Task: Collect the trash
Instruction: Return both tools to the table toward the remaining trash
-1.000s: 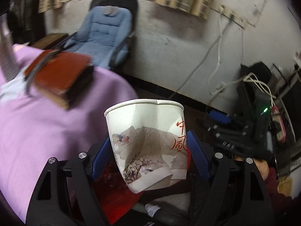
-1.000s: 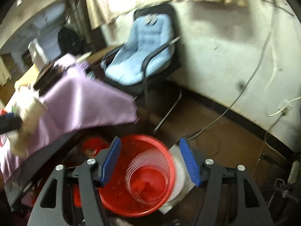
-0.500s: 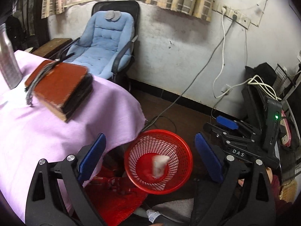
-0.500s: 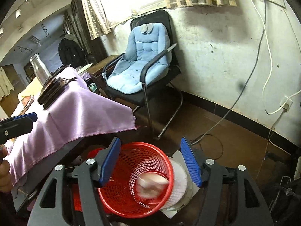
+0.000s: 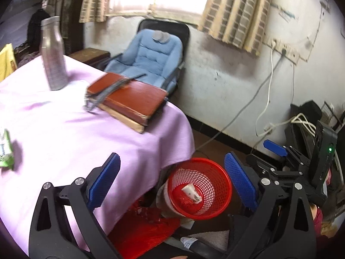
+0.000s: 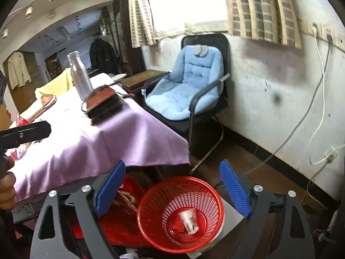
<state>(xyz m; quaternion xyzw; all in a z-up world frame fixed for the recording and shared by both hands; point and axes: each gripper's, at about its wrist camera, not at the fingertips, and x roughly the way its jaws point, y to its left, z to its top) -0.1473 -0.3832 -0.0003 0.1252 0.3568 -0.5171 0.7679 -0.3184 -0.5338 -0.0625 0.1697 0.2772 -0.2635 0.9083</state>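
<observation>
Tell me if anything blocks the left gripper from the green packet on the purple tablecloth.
Nothing visible does. The left gripper is open and empty, and only bare purple tablecloth lies between it and the green packet at the view's left edge.

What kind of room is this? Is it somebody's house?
Probably a lived-in room at home, maybe a study or bedroom. A cushioned blue chair sits under a curtained window, clothes hang further back, and books lie on a cloth-covered table.

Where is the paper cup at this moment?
The cup lies on its side at the bottom of the red basket, on the floor beside the purple table, low in both views.
</observation>
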